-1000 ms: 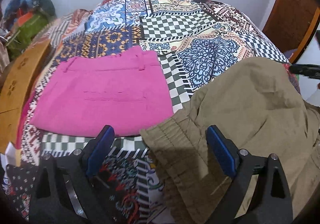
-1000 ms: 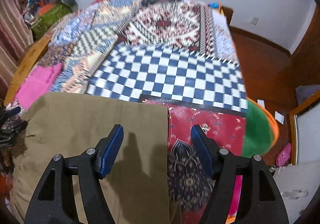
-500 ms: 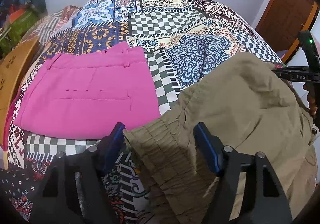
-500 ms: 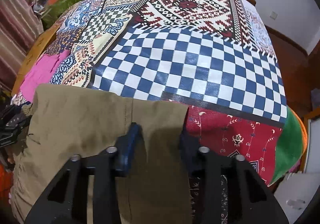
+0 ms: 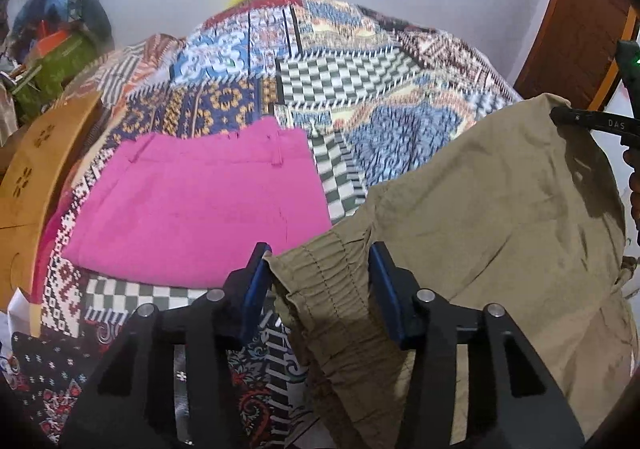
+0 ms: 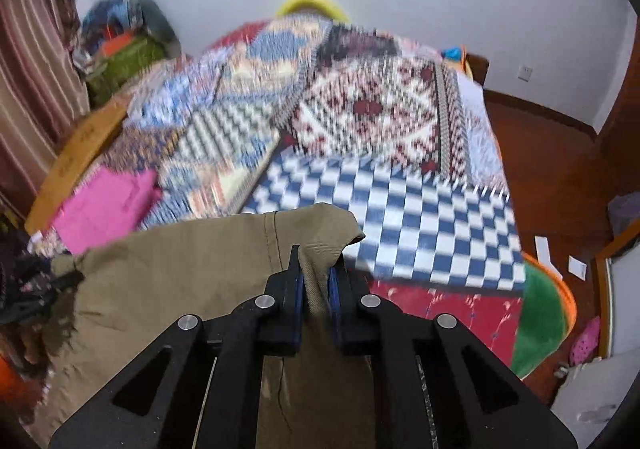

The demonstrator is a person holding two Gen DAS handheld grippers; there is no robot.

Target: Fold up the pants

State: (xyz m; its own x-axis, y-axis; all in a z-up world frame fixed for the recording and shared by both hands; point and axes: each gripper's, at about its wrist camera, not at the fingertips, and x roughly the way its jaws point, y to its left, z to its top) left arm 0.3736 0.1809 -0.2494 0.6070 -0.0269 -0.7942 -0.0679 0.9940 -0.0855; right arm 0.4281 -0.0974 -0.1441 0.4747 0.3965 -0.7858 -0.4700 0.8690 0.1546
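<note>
Olive-khaki pants (image 5: 500,209) hang lifted over the patterned bedspread (image 5: 360,81). My left gripper (image 5: 320,273) has its blue pads around the elastic waistband corner, jaws partly closed with gaps still showing beside the fabric. My right gripper (image 6: 316,285) is shut on the pants' far edge (image 6: 320,233), pinching a fold of cloth and holding it up. The right gripper also shows at the right edge of the left wrist view (image 5: 592,121), gripping the pants' top corner.
Folded pink pants (image 5: 200,201) lie on the bedspread to the left. A wooden headboard (image 5: 36,169) curves along the left side. A pile of bags (image 6: 124,45) sits by the wall. A green rug (image 6: 544,317) and wooden floor lie to the right.
My right gripper closed on the pants' edge and lifted it. My left gripper narrowed around the waistband and rose with it.
</note>
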